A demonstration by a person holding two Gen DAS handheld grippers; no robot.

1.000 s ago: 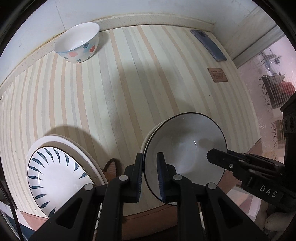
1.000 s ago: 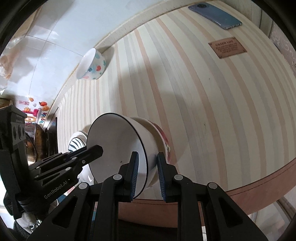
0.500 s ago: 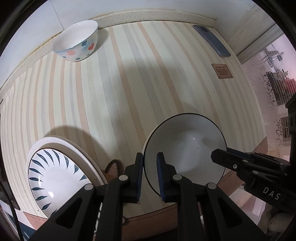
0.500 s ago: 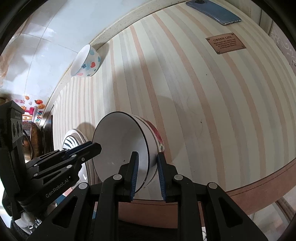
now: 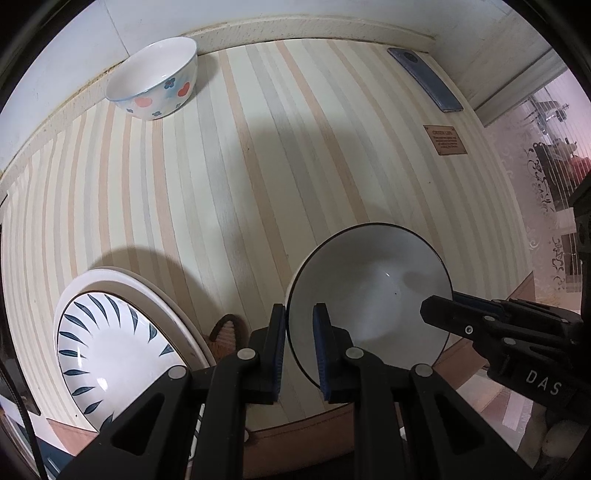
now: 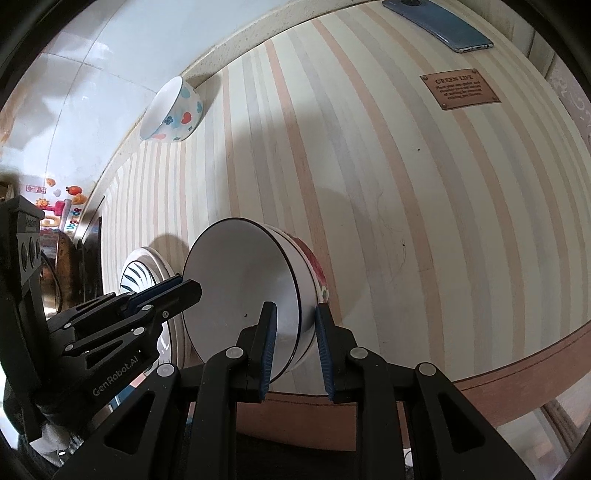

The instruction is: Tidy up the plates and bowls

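Note:
A white bowl with a dark rim (image 5: 369, 295) (image 6: 236, 288) sits nested in a red-patterned bowl (image 6: 316, 273) near the table's front edge. My left gripper (image 5: 299, 332) (image 6: 181, 286) points down and is shut on the white bowl's near-left rim. Opposite it, my right gripper (image 6: 295, 325) (image 5: 439, 301) has one pad inside the bowl and one outside, closed over the rim. To the left lies a white plate with blue leaf marks (image 5: 110, 343) (image 6: 136, 269) on top of another plate. A bowl with hearts and flowers (image 5: 155, 85) (image 6: 173, 114) stands by the back wall.
A striped cloth covers the table (image 5: 258, 166). At the back right corner lie a blue phone (image 5: 424, 77) (image 6: 439, 22) and a brown label (image 5: 448, 140) (image 6: 460, 90). The table's brown front edge (image 6: 517, 365) runs just below the bowls. A wall bounds the far side.
The dark-rimmed bowl has settled lower and straighter into the red-patterned bowl beneath it. Both grippers have stayed on its rim and hardly shifted.

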